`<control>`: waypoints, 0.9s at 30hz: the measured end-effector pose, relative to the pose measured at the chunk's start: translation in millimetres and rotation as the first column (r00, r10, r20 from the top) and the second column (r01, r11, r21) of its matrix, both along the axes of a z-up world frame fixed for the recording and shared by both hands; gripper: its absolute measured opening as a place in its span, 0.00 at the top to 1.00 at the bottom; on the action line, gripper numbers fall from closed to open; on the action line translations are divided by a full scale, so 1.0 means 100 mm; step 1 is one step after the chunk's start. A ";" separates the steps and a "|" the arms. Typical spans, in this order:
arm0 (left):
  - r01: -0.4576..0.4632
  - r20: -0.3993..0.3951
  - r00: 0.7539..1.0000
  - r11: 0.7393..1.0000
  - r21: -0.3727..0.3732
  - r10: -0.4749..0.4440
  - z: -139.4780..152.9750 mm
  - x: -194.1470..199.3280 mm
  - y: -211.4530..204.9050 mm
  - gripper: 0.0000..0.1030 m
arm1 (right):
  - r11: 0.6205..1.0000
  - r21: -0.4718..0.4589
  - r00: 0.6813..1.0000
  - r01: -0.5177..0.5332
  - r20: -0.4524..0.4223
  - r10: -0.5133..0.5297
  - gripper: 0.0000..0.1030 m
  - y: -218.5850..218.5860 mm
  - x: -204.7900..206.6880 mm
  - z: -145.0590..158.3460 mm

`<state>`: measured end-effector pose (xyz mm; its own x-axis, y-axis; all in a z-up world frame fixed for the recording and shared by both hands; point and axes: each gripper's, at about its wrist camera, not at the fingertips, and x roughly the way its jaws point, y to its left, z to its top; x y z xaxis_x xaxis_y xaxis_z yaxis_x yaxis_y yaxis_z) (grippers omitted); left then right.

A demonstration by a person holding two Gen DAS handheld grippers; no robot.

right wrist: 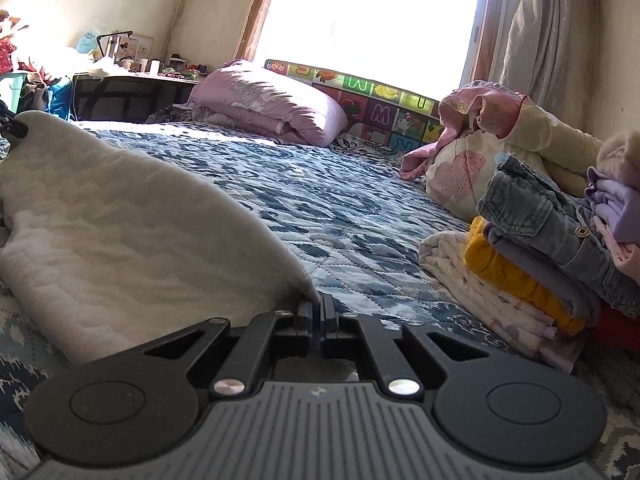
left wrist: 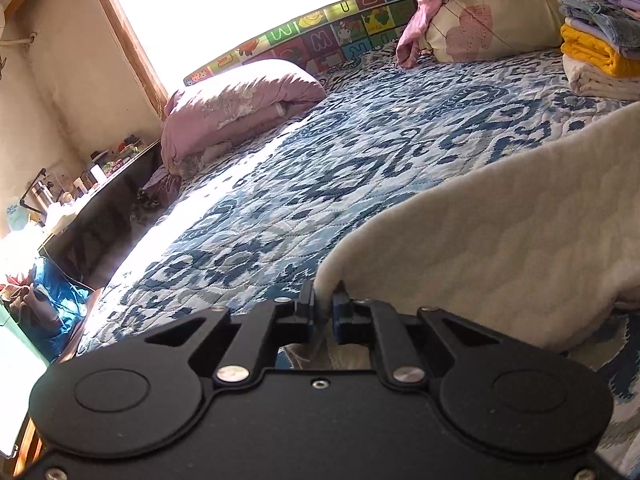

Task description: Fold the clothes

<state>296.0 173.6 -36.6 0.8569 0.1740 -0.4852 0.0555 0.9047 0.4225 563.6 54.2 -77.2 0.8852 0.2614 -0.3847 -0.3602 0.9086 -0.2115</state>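
Pinching a cream quilted cloth at 2 corners, the left gripper and right gripper each have jaws pressed together on its edge, holding it up over the blue patterned bed; beyond sit a stack of folded clothes and a pink pillow

A home bedroom: a bed is wearing a blue patterned quilt, a pink pillow is lying by the sunlit window, folded clothes are sitting stacked, and a cluttered table is standing alongside.
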 end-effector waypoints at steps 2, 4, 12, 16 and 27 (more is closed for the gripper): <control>-0.006 -0.020 1.000 1.000 -0.015 0.006 -0.01 0.09 0.02 0.93 | 1.000 0.001 1.000 0.004 -0.005 -0.004 0.96 0.00 0.02 -0.01; -0.009 -0.042 0.999 1.000 -0.021 0.008 -0.03 0.17 0.04 0.93 | 1.000 -0.002 1.000 0.009 -0.013 -0.009 0.96 0.01 0.04 -0.03; -0.018 -0.135 0.991 0.998 -0.054 0.011 -0.16 0.40 0.08 0.93 | 1.000 -0.019 0.998 0.011 -0.055 -0.012 0.96 0.04 0.11 -0.08; -0.075 -0.152 0.987 0.991 -0.114 0.057 -0.19 0.42 0.19 0.79 | 0.999 -0.048 0.997 0.024 -0.069 -0.027 0.95 0.08 0.14 -0.12; -0.232 -0.038 0.969 0.857 -0.460 0.242 0.07 -0.06 0.63 0.71 | 1.000 0.027 1.000 0.003 -0.017 -0.003 0.64 0.04 -0.03 0.09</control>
<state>289.6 236.4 -29.8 0.8288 0.1362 -0.5427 -0.1897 0.9809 -0.0435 561.0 57.9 -68.6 0.8794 0.2694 -0.3926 -0.3611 0.9148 -0.1810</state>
